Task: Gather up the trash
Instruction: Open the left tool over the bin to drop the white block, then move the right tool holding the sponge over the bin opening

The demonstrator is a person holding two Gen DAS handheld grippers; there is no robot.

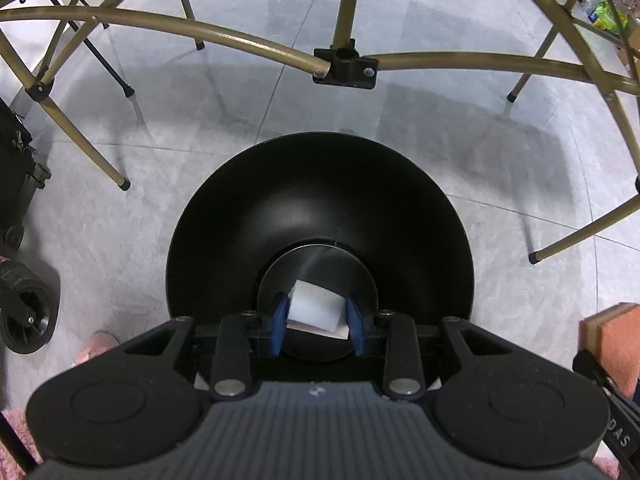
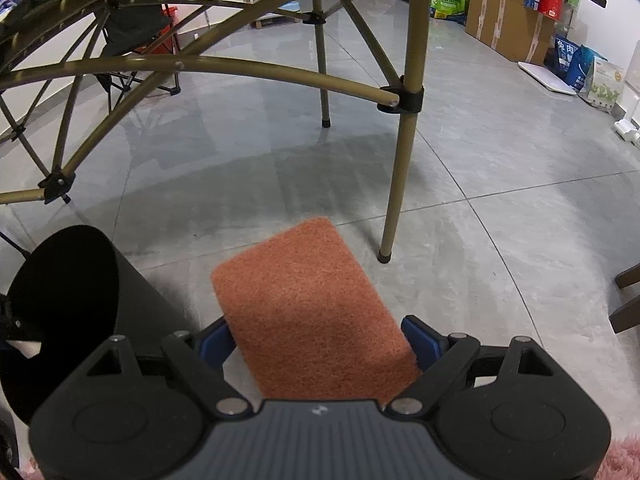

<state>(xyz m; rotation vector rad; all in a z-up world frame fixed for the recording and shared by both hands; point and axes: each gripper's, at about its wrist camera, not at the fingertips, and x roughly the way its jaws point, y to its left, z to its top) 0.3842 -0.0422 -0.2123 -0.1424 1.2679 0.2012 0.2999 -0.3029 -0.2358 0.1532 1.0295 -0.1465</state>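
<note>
Left gripper (image 1: pixel 317 328) clamped on small white foam block (image 1: pixel 316 309) above round black plastic bin (image 1: pixel 320 200); right gripper (image 2: pixel 320 344), spread wide, gripping orange scouring sponge (image 2: pixel 308 300), seemingly just right of bin.

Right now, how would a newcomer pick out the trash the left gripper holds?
Find the round black bin on the grey floor. Directly over its mouth, the left gripper pinches a small white folded paper scrap; it is the only white item there.

In the left wrist view, the letters "DAS" stand in pale print on a black strap (image 1: pixel 622 438) at the lower right edge. In the right wrist view, the bags (image 2: pixel 570 60) and boxes (image 2: pixel 542 0) along the far wall carry print too small to read.
</note>
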